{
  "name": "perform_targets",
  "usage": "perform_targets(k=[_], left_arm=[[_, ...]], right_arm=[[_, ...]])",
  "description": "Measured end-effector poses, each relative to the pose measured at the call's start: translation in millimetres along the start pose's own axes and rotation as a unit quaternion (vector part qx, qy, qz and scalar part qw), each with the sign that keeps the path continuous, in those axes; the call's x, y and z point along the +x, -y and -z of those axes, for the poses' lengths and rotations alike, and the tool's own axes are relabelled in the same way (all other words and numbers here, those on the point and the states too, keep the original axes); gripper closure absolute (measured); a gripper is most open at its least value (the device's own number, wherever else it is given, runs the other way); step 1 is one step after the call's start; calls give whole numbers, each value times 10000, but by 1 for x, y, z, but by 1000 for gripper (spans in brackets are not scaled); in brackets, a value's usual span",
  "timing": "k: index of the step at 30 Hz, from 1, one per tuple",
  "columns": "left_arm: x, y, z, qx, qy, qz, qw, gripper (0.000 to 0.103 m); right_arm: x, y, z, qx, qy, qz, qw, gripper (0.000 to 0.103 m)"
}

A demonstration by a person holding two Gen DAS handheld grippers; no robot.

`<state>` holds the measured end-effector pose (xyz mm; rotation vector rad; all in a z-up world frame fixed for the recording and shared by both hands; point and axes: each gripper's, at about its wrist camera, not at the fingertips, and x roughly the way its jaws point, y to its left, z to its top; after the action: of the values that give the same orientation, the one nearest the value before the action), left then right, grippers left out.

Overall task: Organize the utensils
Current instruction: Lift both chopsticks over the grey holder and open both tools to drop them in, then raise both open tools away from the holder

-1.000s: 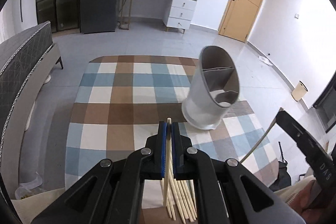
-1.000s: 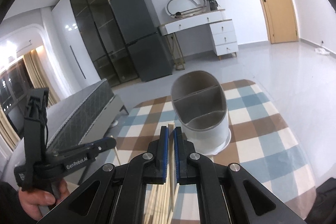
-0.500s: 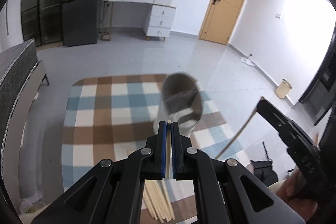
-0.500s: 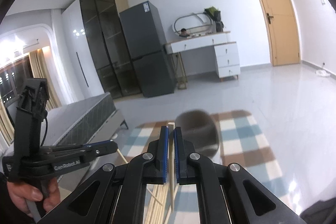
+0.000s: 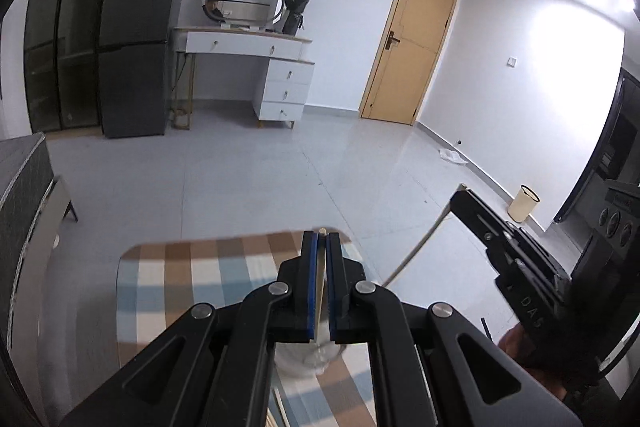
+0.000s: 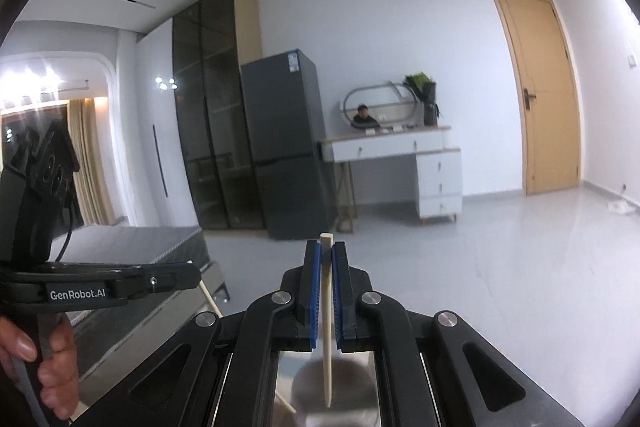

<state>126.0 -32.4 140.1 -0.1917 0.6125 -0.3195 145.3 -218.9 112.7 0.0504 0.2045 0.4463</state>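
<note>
The room has a pale grey tiled floor [image 5: 256,179]. Against the far wall stand a tall dark grey refrigerator [image 5: 140,35], a dark glass-fronted cabinet [image 6: 212,115], a white dressing table with drawers [image 5: 260,67] and a closed tan wooden door [image 5: 408,47]. A grey upholstered bed [image 6: 132,243] lies to the left. Below the left gripper, a table carries a checked cloth in blue, brown and white [image 5: 192,279]. A small cream waste bin [image 5: 524,202] stands by the right wall.

The pale grey utensil holder [image 6: 340,391] sits directly beneath both grippers, seen only partly and blurred through the gaps in their frames.

The left gripper [image 5: 321,239], black with blue pads, is closed on a slim pale wooden chopstick [image 5: 320,291], which runs between the pads and points down. In the right wrist view this gripper appears at the left, held in a hand [image 6: 44,367].

The right gripper [image 6: 326,251] is likewise clamped on a second pale wooden chopstick [image 6: 327,327], its blunt end protruding above the pads and its tapered tip hanging over the holder.
</note>
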Motion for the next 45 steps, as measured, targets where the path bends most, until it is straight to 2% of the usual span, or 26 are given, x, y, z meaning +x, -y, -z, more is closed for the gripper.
perform_targets(k=[3, 10, 21, 22, 23, 24, 25, 26, 28, 30, 34, 37, 39, 43, 45], left_arm=[[20, -7, -9, 85, 39, -58, 9999, 103], [64, -31, 0, 76, -175, -96, 9998, 103], [96, -43, 22, -285, -777, 290, 9962, 103], [97, -42, 23, -261, -837, 244, 9959, 100], [96, -42, 23, -233, -899, 103, 9956, 95], [95, -43, 24, -267, -930, -24, 9953, 82], [90, -46, 23, -356, -880, -24, 9955, 72], [86, -48, 21, -434, -796, -48, 9959, 69], [75, -49, 17, -488, -616, -216, 9967, 57], [63, -48, 17, -466, -556, -303, 9969, 55], [34, -49, 20, -445, -485, -545, 9963, 43], [12, -53, 25, -529, -401, -829, 9943, 39], [3, -53, 24, -646, -338, -954, 9928, 38], [-24, -52, 31, -852, -104, -982, 9915, 37], [-37, -49, 34, -896, 30, -1026, 9907, 30]], right_arm=[[22, 1, 2, -158, 60, -95, 9998, 98], [64, 5, 33, -458, -271, -373, 9979, 98], [91, 0, 78, -1318, -846, -714, 9851, 98], [92, 0, 80, -1304, -889, -742, 9847, 96], [92, 2, 81, -1272, -911, -735, 9849, 83], [90, 4, 81, -1195, -918, -724, 9859, 75], [87, 6, 81, -1100, -886, -725, 9873, 62], [83, 9, 79, -1022, -835, -701, 9888, 56], [75, 13, 75, -884, -762, -679, 9908, 56], [65, 10, 71, -849, -787, -578, 9916, 54], [42, 11, 63, -610, -622, -423, 9953, 32], [17, 3, 58, -485, -484, -333, 9971, 29], [7, -4, 54, -423, -442, -306, 9977, 22], [-21, -20, 52, -336, -278, -270, 9987, 14], [-33, -28, 52, -293, -219, -240, 9990, 10]])
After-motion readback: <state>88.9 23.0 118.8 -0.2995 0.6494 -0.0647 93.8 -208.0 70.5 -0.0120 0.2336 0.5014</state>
